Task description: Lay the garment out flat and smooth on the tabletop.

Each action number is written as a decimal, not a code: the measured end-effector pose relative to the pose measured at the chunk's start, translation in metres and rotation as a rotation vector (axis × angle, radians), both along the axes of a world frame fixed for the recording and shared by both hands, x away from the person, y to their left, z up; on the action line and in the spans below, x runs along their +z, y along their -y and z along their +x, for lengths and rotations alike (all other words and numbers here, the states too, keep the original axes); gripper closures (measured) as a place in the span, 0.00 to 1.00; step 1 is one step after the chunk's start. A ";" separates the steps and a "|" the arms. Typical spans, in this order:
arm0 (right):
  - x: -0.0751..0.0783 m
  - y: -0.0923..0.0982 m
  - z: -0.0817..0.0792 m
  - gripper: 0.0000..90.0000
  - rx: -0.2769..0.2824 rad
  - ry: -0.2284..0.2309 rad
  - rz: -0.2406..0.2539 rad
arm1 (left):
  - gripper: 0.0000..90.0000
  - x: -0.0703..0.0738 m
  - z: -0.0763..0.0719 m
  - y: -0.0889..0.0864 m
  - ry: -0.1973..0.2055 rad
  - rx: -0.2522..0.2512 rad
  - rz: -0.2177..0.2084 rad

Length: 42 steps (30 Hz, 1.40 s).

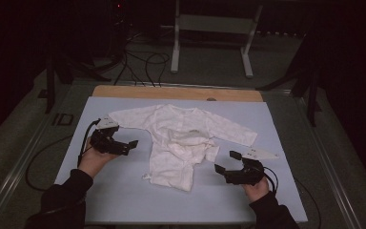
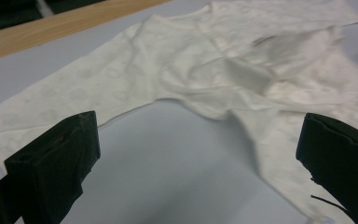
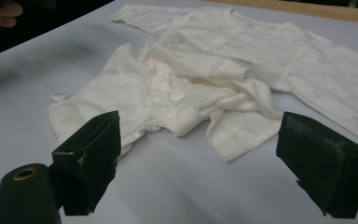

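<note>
Left tongs (image 1: 126,145) at about 9 o'clock of the bench (image 1: 124,200), held in the person's left hand (image 1: 94,160), jaws spread wide and holding nothing, pointing toward 3 o'clock. In the left gripper view the two black jaws stand apart over bare blue cover, with the left sleeve (image 2: 74,93) of the garment running across just beyond them; no contact seen. White baby garment (image 1: 176,143) lies at centre of the bench, neck toward 12 o'clock, hem toward 6 o'clock, both sleeves spread out toward 10 and 3 o'clock. Its front is rumpled, one flap folded over itself near the middle (image 3: 200,98); a small label shows at the lower hem corner (image 3: 59,96). Wooden strip (image 1: 171,92) edges the bench at 12 o'clock. Right tongs (image 1: 226,162) at about 4 o'clock, held in the right hand (image 1: 256,188), jaws also wide apart and empty, pointing toward 10 o'clock at the garment's lower right. In the right gripper view the jaws bracket the crumpled hem, near it but apart from it. Cables (image 1: 143,62) lie on the floor beyond the bench, with a white frame (image 1: 209,24) at 12 o'clock.
</note>
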State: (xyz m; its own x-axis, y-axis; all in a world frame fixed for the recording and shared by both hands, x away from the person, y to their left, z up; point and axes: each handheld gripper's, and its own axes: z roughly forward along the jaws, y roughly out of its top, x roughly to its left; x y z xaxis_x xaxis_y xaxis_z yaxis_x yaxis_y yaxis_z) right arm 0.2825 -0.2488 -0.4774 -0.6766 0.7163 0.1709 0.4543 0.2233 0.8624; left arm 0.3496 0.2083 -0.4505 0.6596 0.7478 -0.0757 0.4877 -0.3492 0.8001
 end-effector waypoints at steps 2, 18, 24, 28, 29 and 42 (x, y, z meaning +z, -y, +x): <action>0.000 -0.003 0.002 0.13 0.031 -0.013 -0.004 | 0.00 0.001 -0.010 0.003 0.010 -0.026 -0.010; -0.019 -0.025 0.028 0.46 0.103 -0.040 -0.161 | 0.15 -0.032 -0.074 0.051 -0.017 -0.335 -0.013; -0.036 -0.031 0.049 0.57 0.110 -0.057 -0.276 | 0.17 -0.042 -0.078 0.069 -0.044 -0.416 0.028; -0.044 -0.037 0.053 0.60 0.122 -0.043 -0.363 | 0.17 -0.043 -0.079 0.075 -0.030 -0.422 0.017; -0.045 -0.037 0.054 0.61 0.124 -0.038 -0.360 | 0.17 -0.043 -0.079 0.075 -0.024 -0.418 0.017; -0.031 -0.029 0.052 0.99 0.096 -0.081 -0.354 | 0.17 -0.039 -0.078 0.073 0.005 -0.401 0.007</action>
State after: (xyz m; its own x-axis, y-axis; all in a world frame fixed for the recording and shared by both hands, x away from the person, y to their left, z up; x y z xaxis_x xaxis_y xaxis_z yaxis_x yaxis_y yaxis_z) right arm 0.3350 -0.2200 -0.5081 -0.7381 0.6744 -0.0204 0.4804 0.5465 0.6860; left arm 0.2712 0.1355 -0.4892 0.8998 0.4310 -0.0676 0.3075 -0.5167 0.7990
